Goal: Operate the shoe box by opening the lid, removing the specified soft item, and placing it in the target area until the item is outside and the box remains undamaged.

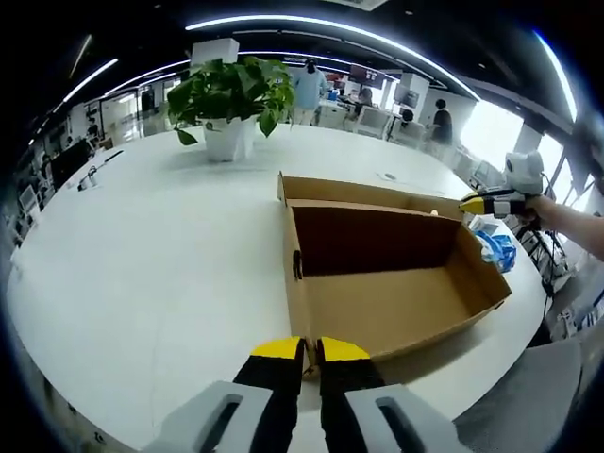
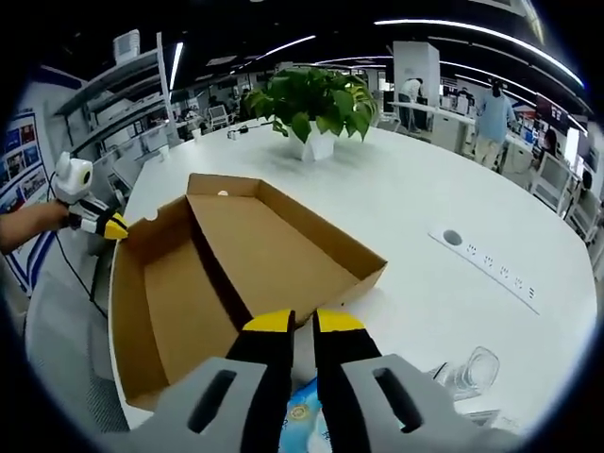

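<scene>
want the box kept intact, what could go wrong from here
1. The left gripper has its fingers almost together at the near wall of the box; a pull or twist there might crease or tear the cardboard.
2. The blue packet lies on the table right under the right gripper, beside the box; lowering that gripper could crush it.
3. A clear cup lies close to that gripper and could be knocked away.

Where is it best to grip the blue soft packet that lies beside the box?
Probably its free top edge, from above. The blue soft packet lies flat on the table against the cardboard box, just under the right hand-held gripper; most of it is hidden.
</scene>
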`<move>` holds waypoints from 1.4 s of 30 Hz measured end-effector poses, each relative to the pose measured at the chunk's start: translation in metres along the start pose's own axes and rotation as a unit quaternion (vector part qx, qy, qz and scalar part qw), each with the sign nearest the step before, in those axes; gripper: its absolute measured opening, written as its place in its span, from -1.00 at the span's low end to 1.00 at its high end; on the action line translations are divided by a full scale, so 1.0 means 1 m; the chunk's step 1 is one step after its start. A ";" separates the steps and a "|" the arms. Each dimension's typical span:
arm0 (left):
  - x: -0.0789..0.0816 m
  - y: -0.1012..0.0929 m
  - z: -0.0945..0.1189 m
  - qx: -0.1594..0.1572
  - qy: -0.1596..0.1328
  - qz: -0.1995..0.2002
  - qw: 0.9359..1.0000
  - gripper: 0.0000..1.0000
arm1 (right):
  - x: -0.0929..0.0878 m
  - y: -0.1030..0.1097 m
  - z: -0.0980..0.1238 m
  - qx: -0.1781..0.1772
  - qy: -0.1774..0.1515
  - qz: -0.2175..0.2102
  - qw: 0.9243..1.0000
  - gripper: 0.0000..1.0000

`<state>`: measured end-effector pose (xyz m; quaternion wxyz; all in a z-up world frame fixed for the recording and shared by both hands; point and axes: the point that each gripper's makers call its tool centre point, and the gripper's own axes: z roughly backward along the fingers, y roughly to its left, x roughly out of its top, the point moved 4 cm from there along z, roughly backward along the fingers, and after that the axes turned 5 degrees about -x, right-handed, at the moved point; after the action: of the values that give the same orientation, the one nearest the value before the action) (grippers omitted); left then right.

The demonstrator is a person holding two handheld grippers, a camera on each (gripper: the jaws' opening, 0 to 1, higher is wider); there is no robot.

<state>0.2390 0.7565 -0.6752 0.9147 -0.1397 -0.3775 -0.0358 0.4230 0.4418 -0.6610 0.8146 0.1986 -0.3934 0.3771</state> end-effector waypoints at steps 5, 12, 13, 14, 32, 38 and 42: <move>0.000 0.000 0.000 0.000 0.002 -0.002 1.000 -0.89 | 0.001 0.001 0.001 0.003 -0.004 0.008 1.000 -0.92; 0.000 0.000 0.000 0.002 0.003 0.003 1.000 -0.90 | 0.003 0.005 0.004 0.009 -0.013 0.003 1.000 -0.94; 0.000 0.000 0.000 0.002 0.004 0.003 1.000 -0.90 | 0.003 0.005 0.004 0.011 -0.014 0.002 1.000 -0.95; 0.000 0.000 -0.001 0.003 0.004 0.003 1.000 -0.90 | 0.003 0.006 0.005 0.013 -0.016 0.004 1.000 -0.95; 0.000 0.000 -0.001 0.009 0.010 0.012 1.000 -0.91 | 0.008 0.018 0.016 0.043 -0.050 0.026 0.997 -0.99; 0.000 0.000 -0.001 0.010 0.016 0.020 1.000 -0.92 | 0.012 0.022 0.019 0.053 -0.061 0.025 0.996 -1.00; 0.000 -0.001 0.000 0.012 0.016 0.023 1.000 -0.93 | 0.010 0.024 0.021 0.057 -0.060 0.028 0.996 -1.00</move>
<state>0.2391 0.7558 -0.6752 0.9226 -0.1372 -0.3602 -0.0126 0.3980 0.4486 -0.6398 0.7658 0.2561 -0.4252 0.4088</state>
